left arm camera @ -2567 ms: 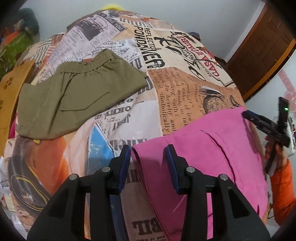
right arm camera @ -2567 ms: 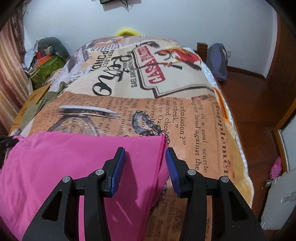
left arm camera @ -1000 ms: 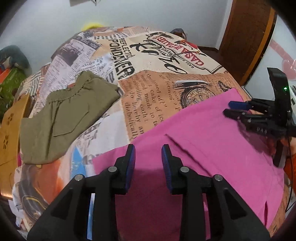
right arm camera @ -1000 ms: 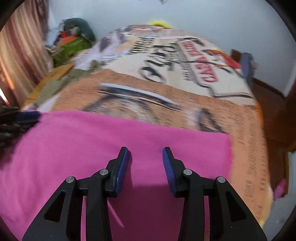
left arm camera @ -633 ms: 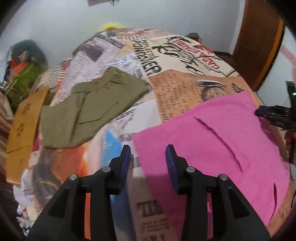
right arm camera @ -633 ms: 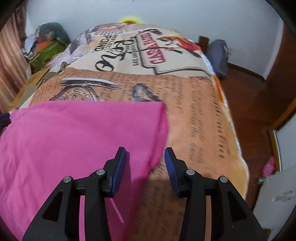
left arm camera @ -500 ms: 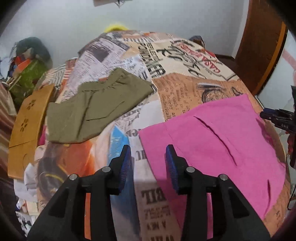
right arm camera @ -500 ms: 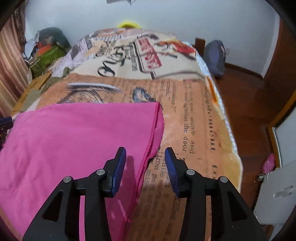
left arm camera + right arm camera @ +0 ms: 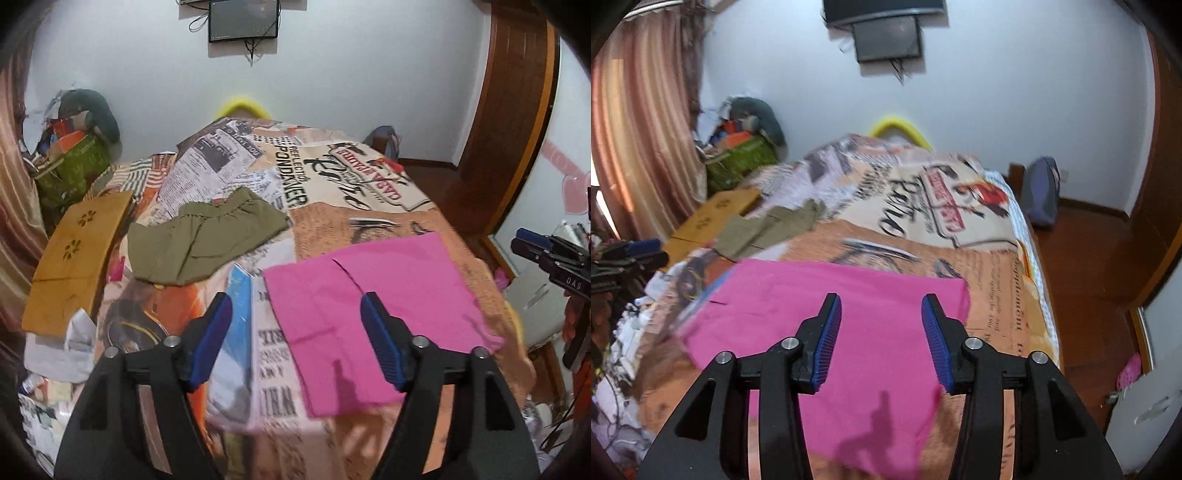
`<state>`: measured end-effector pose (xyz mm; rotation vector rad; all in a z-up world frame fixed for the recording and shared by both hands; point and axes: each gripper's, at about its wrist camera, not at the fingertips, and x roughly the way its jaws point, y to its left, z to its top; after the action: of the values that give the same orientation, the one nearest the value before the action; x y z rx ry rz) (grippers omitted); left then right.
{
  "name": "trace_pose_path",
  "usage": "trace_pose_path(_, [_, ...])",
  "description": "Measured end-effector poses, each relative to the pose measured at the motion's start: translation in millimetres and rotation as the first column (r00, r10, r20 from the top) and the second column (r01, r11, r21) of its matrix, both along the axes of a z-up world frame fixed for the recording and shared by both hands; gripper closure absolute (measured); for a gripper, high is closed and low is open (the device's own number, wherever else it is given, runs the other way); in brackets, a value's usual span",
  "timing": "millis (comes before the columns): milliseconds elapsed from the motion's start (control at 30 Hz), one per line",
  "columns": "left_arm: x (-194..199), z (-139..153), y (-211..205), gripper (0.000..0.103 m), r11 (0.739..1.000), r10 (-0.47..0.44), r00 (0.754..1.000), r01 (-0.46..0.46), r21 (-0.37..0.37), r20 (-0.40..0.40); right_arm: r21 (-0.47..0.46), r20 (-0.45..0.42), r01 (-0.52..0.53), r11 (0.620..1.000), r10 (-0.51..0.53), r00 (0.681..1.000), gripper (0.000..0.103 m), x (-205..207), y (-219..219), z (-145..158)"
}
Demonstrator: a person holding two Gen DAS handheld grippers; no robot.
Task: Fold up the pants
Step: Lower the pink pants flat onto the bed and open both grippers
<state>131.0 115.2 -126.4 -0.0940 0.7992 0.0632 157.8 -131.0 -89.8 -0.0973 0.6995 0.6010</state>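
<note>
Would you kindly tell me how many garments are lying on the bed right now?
2: the pink pants lie folded at the near edge, and the olive shorts lie farther back, to the left. Others may be hidden in the bedside clutter.

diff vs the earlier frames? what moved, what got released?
Both hand-held grippers let go of the pink pants and pulled up and back from the bed. The left hand-held gripper has just been opening, now wide with nothing between its jaws; the right hand-held gripper has also been opening and holds nothing. The pink pants now lie folded flat. The olive pants have not moved.
</note>
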Motion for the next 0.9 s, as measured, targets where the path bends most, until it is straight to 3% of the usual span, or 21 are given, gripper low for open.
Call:
trace_pose_path(300, [-36.3, -25.7, -27.3, 0.028, 0.991, -0.036, 0.996, 0.025, -0.133, -0.078, -0.021, -0.003, -0.065, 0.998, 0.065, 0.998, 0.059, -43.1, 25.6, -19.0])
trace_pose_path(600, [-47.8, -76.7, -44.3, 0.028, 0.965, -0.057, 0.976, 0.000, -0.261, -0.212, -0.053, -0.080, -0.087, 0.995, 0.082, 0.993, 0.059, -53.1, 40.1, -58.7])
trace_pose_path(733, [-43.3, -89.5, -45.8, 0.028, 0.950, -0.060, 0.971, -0.017, -0.312, -0.233, -0.050, -0.104, -0.089, 0.995, 0.084, 0.991, 0.059, -50.8, 42.1, -71.6])
trace_pose_path(900, [-33.0, -97.6, -41.4, 0.008, 0.909, -0.050, 0.973, -0.048, -0.414, -0.224, -0.050, -0.156, -0.082, 0.995, 0.074, 0.985, 0.059, -38.9, 45.3, -92.3])
